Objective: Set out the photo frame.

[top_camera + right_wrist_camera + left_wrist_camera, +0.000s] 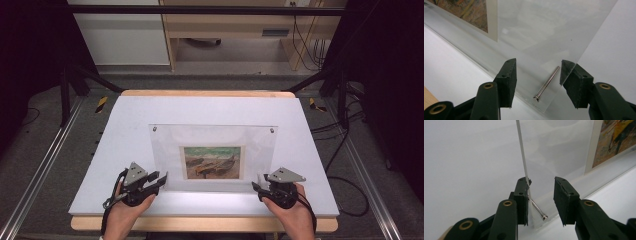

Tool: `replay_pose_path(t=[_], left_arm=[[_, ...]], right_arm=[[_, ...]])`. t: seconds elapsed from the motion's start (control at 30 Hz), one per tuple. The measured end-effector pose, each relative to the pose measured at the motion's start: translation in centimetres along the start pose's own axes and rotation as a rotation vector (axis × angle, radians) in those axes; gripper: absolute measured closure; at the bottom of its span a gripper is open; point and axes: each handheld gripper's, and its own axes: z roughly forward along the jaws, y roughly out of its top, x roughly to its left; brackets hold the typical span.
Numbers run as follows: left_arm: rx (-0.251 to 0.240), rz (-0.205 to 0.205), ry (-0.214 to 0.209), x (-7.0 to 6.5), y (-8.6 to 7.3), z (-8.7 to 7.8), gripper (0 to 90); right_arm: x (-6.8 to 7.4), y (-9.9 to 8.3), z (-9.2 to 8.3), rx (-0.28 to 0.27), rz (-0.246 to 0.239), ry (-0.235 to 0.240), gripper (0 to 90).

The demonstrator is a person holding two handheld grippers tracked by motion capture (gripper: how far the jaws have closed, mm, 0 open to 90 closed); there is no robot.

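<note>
A clear acrylic panel [215, 136] holds a painted print of boats [212, 162] and rises tilted from the white tabletop [125, 130], with small metal pins at its corners. My left gripper [162, 179] sits at the panel's lower left corner. In the left gripper view its jaws [541, 187] stand apart around that corner and its pin [537, 208], the left pad against the panel's edge and the right pad clear of it. My right gripper [257, 185] is at the lower right corner, jaws [537, 67] apart around the pin [547, 82].
The white board lies on a wooden table whose front edge [200, 224] runs just below my hands. Metal rails [45, 165] flank both sides. A wooden cabinet [225, 30] stands beyond the far edge, and cables [345, 150] trail on the floor at right.
</note>
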Motion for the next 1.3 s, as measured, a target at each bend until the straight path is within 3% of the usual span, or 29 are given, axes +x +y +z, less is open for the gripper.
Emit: replay_pose_path(t=[0.27,0.73,0.87,0.97,1.3], left_arm=[[0.004,0.009,0.013,-0.19,0.0,0.03,63.1],[0.01,0.006,-0.014,0.16,-0.01,0.08,62.0],[0.013,0.014,-0.023,0.15,-0.05,0.19,59.2],[0.017,0.016,-0.053,-0.02,-0.24,0.56,54.1],[0.012,0.017,-0.045,-0.23,-0.35,0.91,48.5]], right_arm=[[0.07,-0.04,-0.03,0.003,0.002,0.001,47.0],[0.1,-0.04,0.01,0.005,0.001,0.005,46.8],[0.12,-0.03,0.13,0.005,-0.002,0.012,43.7],[0.37,0.08,0.33,0.009,-0.004,0.023,39.9],[0.81,0.14,0.71,-0.002,-0.015,0.005,33.4]])
